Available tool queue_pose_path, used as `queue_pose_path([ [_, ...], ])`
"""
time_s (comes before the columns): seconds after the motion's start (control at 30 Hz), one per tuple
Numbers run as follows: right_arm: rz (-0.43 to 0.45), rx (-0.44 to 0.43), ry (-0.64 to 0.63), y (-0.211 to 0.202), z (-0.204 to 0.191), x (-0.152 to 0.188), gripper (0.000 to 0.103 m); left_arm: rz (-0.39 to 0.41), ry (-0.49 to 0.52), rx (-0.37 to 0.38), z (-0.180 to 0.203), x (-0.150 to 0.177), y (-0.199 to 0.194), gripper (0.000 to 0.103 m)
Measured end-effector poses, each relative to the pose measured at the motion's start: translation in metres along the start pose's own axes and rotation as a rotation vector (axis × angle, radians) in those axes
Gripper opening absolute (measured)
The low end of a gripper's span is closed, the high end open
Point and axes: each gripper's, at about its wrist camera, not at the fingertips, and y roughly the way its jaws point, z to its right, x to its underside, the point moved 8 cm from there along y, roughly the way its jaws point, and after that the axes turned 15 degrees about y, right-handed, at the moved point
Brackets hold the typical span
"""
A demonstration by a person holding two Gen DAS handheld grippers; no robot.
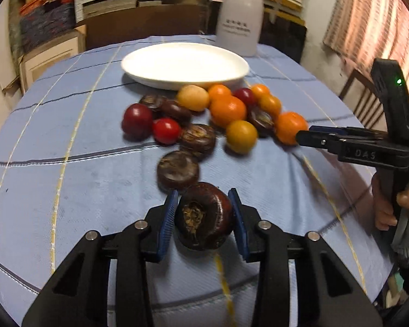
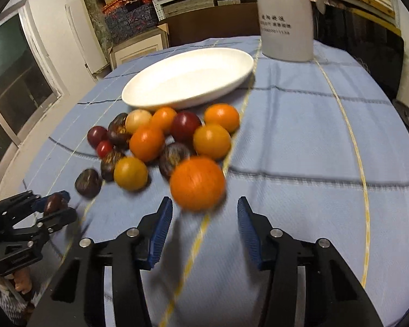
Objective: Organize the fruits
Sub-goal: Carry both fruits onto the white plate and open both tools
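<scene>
We found the left claw (image 1: 203, 219) clamped on a dark chestnut (image 1: 203, 216) near the counter's (image 1: 68, 190) front edge; the right claw (image 2: 204, 227) stood apart before an orange (image 2: 197, 182).

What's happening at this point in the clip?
A person is sorting fruit on a blue tablecloth with two handheld grippers. The left gripper is shut on a dark brown water chestnut. The right gripper is open, with its fingers just short of a blurred orange at the near edge of the pile. The white plate behind the pile has nothing on it.
</scene>
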Motion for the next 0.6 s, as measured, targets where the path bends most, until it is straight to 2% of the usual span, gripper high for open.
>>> queue_pose_path([
  [0.1, -0.031, 0.015, -0.013, 0.017, -0.004, 0.000, 0.051, -0.004, -0.037, 0.028, -0.005, 0.006, 0.007, 0.037],
  [0.2, -0.002, 0.035, -0.054, 0.020, -0.008, 0.000, 0.046, -0.012, -0.064, 0.070, -0.006, 0.009, 0.011, 0.037],
  [0.4, 0.007, -0.008, -0.045, 0.012, -0.008, 0.000, 0.044, 0.002, -0.060, 0.061, -0.006, 0.006, 0.007, 0.037],
  [0.5, 0.021, -0.035, -0.031, -0.002, -0.010, -0.004, 0.044, 0.028, -0.047, 0.036, -0.012, -0.012, -0.004, 0.037],
  [0.6, 0.053, -0.063, -0.009, -0.021, -0.016, -0.029, 0.044, 0.065, -0.027, 0.021, -0.024, -0.047, -0.014, 0.037],
])
